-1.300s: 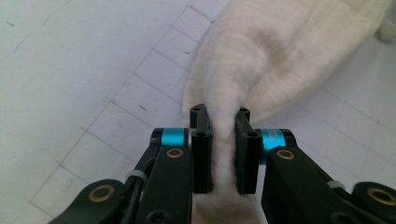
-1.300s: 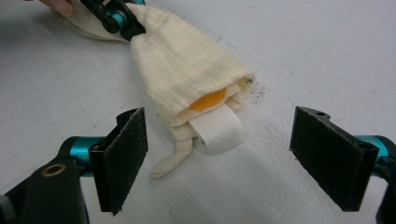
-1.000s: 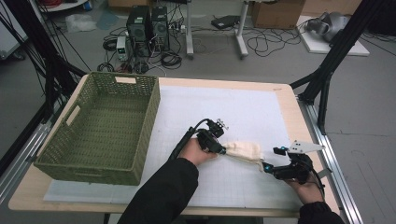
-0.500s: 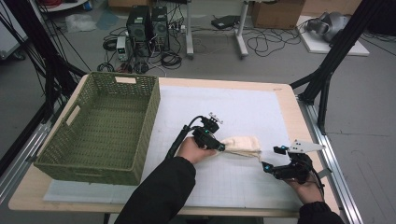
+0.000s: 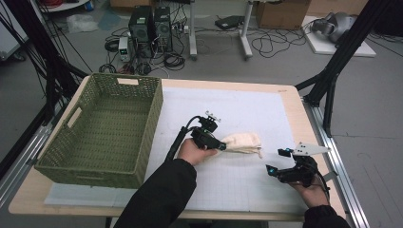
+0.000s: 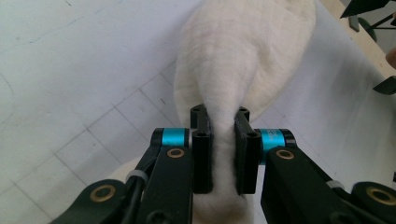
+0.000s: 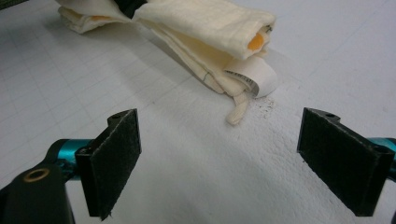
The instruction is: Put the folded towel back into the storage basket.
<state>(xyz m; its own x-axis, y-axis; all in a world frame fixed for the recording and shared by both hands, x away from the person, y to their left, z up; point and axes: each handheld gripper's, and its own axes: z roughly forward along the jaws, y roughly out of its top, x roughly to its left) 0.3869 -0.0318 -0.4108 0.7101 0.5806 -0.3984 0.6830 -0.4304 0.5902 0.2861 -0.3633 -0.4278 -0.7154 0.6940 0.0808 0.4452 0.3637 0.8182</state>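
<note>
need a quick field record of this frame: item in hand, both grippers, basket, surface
item: folded cream cloth, lying on the mat
left gripper: shut on the cloth, pinching one end
right gripper: jaws wide, just been opening, nothing between them, apart from the cloth's near end
basket: green wicker, at the table's left, nothing seen inside
surface: white gridded mat on wooden table

A lab, probably: computer towers [image 5: 151, 26] and tangled cables [image 5: 266, 45] on the floor at the frame's top, black rig struts [image 5: 340, 57] flanking the bench [image 5: 290, 102].
</note>
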